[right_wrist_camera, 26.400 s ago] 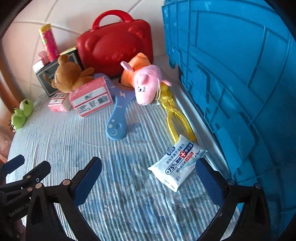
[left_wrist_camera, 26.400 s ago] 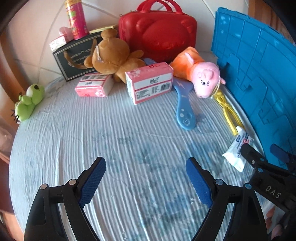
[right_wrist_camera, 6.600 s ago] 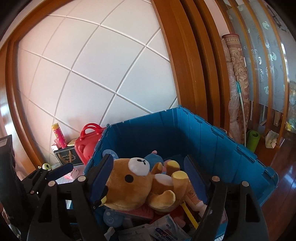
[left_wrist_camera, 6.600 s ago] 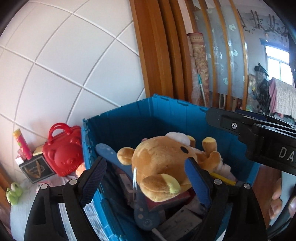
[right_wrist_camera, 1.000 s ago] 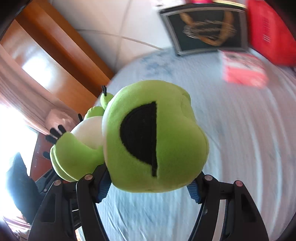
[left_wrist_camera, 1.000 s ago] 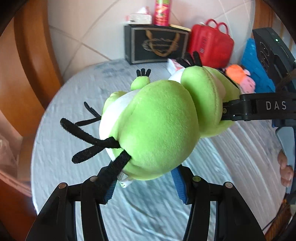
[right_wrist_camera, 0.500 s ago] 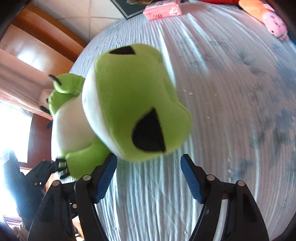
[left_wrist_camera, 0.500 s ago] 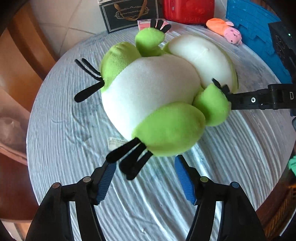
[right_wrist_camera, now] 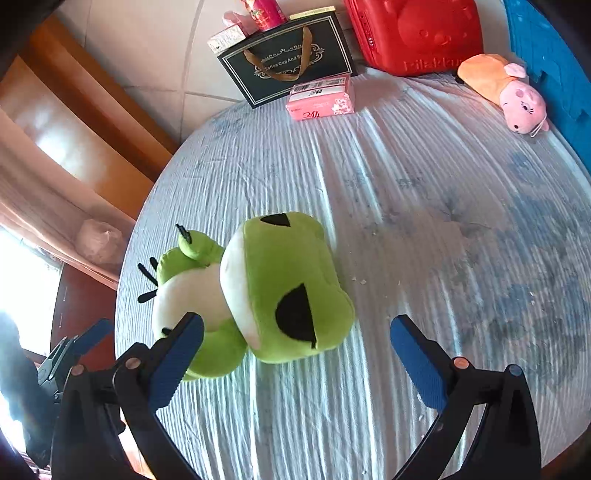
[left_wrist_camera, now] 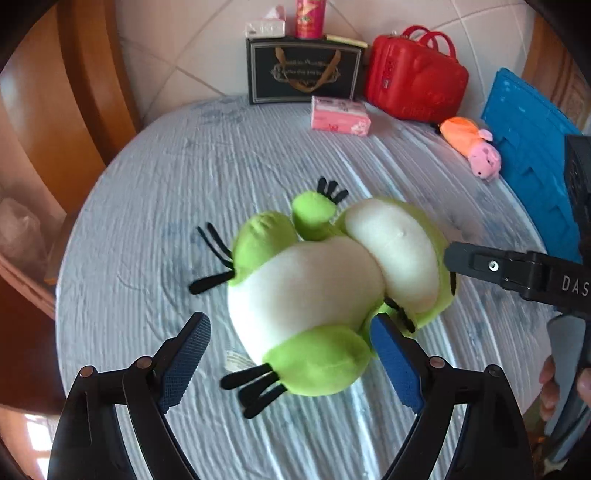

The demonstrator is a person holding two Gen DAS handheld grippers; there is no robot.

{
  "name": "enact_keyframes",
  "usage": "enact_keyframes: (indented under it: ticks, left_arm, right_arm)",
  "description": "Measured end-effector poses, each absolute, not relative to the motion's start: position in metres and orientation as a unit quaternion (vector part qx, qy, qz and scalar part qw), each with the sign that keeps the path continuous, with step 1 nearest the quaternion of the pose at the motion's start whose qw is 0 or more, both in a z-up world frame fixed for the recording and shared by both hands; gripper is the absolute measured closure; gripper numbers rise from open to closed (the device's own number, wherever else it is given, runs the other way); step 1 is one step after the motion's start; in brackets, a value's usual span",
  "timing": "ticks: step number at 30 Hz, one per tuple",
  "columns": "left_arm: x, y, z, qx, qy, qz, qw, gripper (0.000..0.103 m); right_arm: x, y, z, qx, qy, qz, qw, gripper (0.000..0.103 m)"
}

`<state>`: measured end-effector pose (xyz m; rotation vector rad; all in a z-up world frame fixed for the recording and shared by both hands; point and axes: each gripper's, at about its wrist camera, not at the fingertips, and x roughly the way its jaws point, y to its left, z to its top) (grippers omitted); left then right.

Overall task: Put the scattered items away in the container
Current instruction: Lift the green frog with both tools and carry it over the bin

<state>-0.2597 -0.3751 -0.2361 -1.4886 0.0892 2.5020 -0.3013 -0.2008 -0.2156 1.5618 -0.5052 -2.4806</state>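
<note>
Plush frog (left_wrist_camera: 325, 288) (matt), ribbed cloth tbl cover (left_wrist_camera: 155, 206).

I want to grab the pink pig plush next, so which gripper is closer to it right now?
Right, narrowly. The right gripper sits on the side of the green frog facing the pink pig plush; the left gripper is on the frog's far side.

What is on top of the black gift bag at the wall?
On the black gift bag with gold lettering stand a pink cylindrical can and a small pale box; the can's top is out of frame.
</note>
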Motion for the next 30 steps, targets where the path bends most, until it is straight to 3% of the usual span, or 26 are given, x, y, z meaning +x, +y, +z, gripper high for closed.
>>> enact_keyframes:
  ticks: [8, 13, 17, 21, 30]
  left_arm:
    - [-0.257, -0.364, -0.299, -0.553, 0.036, 0.828, 0.084, 0.015]
    - [-0.26, -0.361, -0.299, -0.529, 0.043, 0.842, 0.097, 0.025]
    - [-0.259, -0.36, -0.288, -0.508, 0.049, 0.854, 0.099, 0.032]
    - [-0.256, -0.357, -0.27, -0.484, 0.07, 0.866, 0.103, 0.034]
    - [-0.22, -0.338, -0.207, -0.405, 0.094, 0.897, 0.149, 0.034]
  right_arm:
    - [-0.327, -0.235, -0.255, 0.563, -0.125, -0.809, 0.113, 0.0]
    - [-0.329, -0.231, -0.268, 0.567, -0.152, -0.8, 0.127, 0.001]
    - [-0.324, -0.231, -0.263, 0.554, -0.155, -0.806, 0.137, 0.013]
    - [-0.311, -0.228, -0.25, 0.53, -0.154, -0.821, 0.146, 0.021]
    - [-0.263, -0.204, -0.186, 0.45, -0.162, -0.87, 0.122, 0.023]
